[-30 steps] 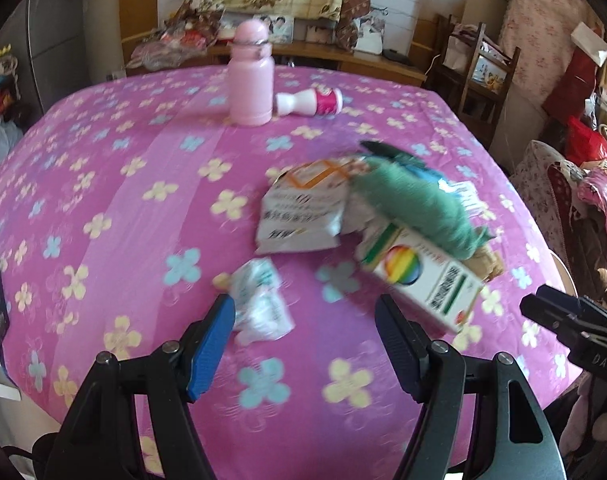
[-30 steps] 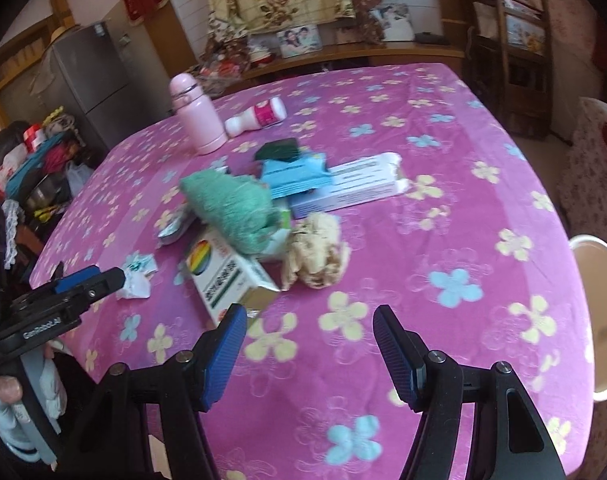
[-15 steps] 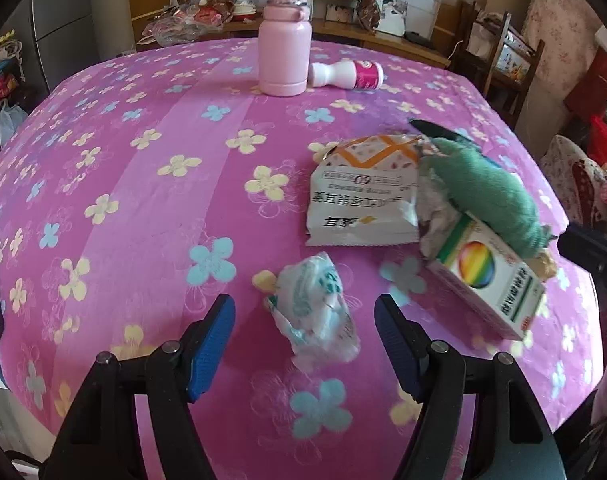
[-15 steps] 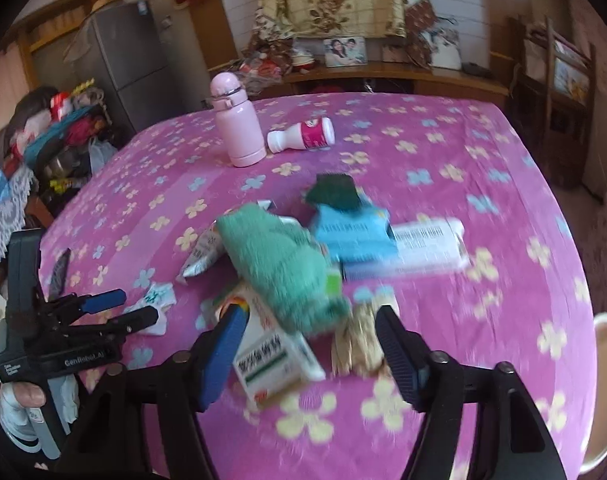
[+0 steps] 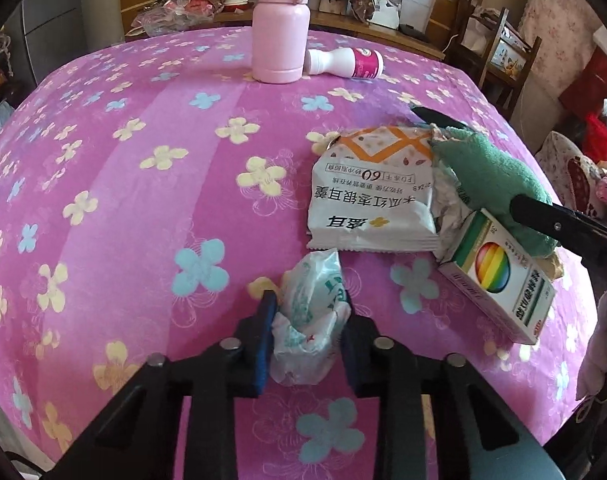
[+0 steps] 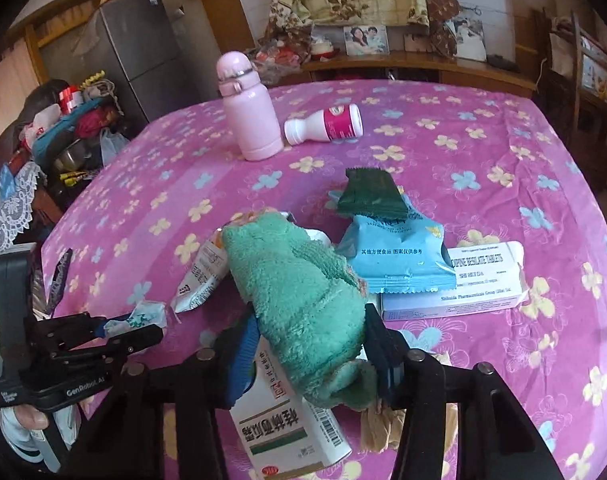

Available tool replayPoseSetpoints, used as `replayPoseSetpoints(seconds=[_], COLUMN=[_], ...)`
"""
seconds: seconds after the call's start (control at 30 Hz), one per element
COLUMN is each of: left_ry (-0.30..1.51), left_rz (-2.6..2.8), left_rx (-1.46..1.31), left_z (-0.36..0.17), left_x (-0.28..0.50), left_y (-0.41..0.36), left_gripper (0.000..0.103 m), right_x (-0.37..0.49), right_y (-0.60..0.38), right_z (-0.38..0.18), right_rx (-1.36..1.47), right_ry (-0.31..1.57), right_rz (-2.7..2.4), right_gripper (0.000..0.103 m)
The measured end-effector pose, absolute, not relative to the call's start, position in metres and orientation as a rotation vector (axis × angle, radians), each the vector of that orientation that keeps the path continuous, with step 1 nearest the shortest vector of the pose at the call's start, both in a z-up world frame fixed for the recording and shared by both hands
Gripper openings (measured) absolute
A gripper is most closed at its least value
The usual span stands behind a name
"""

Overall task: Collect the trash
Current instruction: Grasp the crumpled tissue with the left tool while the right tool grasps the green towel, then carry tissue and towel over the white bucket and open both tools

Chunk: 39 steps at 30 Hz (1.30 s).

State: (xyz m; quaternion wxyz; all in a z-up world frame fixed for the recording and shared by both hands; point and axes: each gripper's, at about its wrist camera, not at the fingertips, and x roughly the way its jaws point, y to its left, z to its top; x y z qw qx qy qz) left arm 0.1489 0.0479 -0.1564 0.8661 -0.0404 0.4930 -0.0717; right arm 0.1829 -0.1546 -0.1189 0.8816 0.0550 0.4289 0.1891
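While left tool (image 5: 307,334) closes, pinching wrapper (image 5: 309,312), wrapper's long axis points away.

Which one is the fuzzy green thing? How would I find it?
On the pink flowered tablecloth, find the pile of packets and boxes. The fuzzy green cloth lies across it, between the closing right gripper jaws. It alone is soft and woolly.
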Motion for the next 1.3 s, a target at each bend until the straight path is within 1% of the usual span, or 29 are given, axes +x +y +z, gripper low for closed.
replayPoseSetpoints(seconds=[0.03, 0.27, 0.6, 1.3], left_ry=[1.028, 0.97, 0.887, 0.795], left_rz=[-0.155, -0.204, -0.246, -0.363], left_rx=[-0.095, -0.136, -0.038, 0.112], left_z=[-0.154, -0.124, -0.089, -0.061], left_x=[0.147, 0.128, 0.108, 0.095], left_y=[0.049, 0.043, -0.007, -0.125], left_gripper=[0.023, 0.022, 0.023, 0.023], right_x=[0.179, 0.152, 0.112, 0.058], right_y=[-0.156, -0.176, -0.206, -0.307], right_z=[-0.115, -0.088, -0.071, -0.061], right_rx=[0.113, 0.177, 0.201, 0.297], right_ry=[0.883, 0.816, 0.766, 0.718], right_rz=[0.395, 0.398, 0.347, 0.175], right_gripper=[0.051, 0.051, 0.051, 0.051])
